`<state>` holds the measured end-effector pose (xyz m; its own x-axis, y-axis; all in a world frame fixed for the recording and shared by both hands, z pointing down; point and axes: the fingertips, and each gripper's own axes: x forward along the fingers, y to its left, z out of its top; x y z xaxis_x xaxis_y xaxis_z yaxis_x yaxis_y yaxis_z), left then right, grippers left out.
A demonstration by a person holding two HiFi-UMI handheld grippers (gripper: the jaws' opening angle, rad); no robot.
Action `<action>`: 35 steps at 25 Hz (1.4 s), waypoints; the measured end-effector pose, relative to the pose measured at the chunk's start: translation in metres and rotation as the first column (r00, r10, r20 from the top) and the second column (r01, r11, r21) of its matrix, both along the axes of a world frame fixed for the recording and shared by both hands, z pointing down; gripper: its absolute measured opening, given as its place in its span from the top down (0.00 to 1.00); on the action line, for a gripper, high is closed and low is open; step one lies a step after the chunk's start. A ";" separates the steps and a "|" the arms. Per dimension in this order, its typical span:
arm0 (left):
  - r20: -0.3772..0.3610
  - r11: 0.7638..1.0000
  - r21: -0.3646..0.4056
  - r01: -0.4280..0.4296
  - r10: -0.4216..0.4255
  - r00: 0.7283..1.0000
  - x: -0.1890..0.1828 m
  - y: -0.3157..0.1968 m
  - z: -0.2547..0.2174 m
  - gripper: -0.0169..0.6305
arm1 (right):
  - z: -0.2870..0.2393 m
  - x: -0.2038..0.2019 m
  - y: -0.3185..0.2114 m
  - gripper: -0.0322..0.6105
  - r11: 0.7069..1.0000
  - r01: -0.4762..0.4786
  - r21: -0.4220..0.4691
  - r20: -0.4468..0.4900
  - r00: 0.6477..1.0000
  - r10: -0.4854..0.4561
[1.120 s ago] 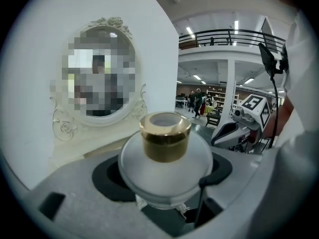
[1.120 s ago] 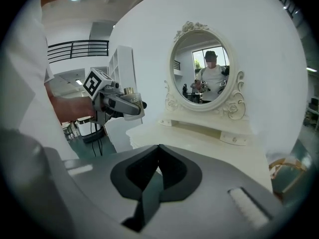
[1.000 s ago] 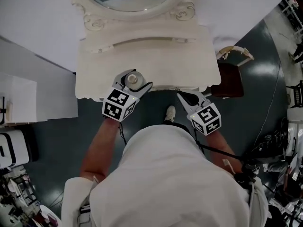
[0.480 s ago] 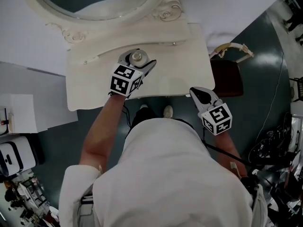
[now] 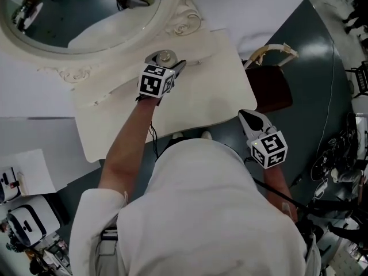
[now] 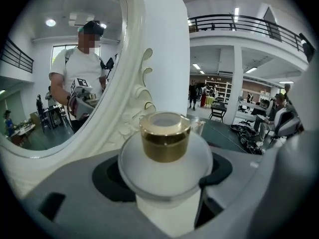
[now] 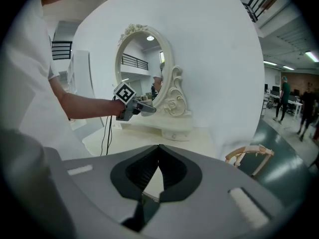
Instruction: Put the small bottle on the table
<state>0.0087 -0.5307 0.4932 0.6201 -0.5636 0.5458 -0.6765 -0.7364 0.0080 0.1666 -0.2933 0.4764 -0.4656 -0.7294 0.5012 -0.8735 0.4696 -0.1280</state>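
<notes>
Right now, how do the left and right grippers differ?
Left gripper grips the bottle, jaws wide around it; right gripper is empty, jaws together. Left is over the table near the mirror; right hangs at the table's near right corner. Both are the same grey two-jaw build.

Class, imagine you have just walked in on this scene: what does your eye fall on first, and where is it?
First comes the small bottle with its gold collar, clamped in the left gripper over the cream table. Right behind it, at the back of the table, stands the big oval mirror in its carved frame. The right gripper, shut and empty, is near the table's front right corner.
</notes>
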 end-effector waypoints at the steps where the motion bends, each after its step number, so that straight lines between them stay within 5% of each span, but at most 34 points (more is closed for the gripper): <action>1: 0.005 1.000 -0.003 -0.005 0.005 1.000 0.002 -0.009 0.005 0.45 | 0.001 -0.001 -0.003 0.95 1.000 -0.016 -0.002 -0.001 1.000 0.016; 14: 0.046 0.999 -0.051 -0.009 0.011 0.999 0.011 -0.099 0.069 0.45 | 0.012 -0.001 -0.017 0.95 0.982 -0.176 -0.070 -0.028 0.984 0.174; 35: 0.072 0.998 -0.055 -0.011 0.015 0.997 0.023 -0.120 0.099 0.45 | 0.016 0.005 -0.012 0.95 0.957 -0.258 -0.130 -0.044 0.966 0.254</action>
<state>0.0321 -0.6502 0.5922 0.5852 -0.5238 0.6190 -0.6671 -0.7450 0.0003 0.1712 -0.3056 0.4929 -0.2571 -0.7483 0.6115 -0.9662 0.2100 -0.1493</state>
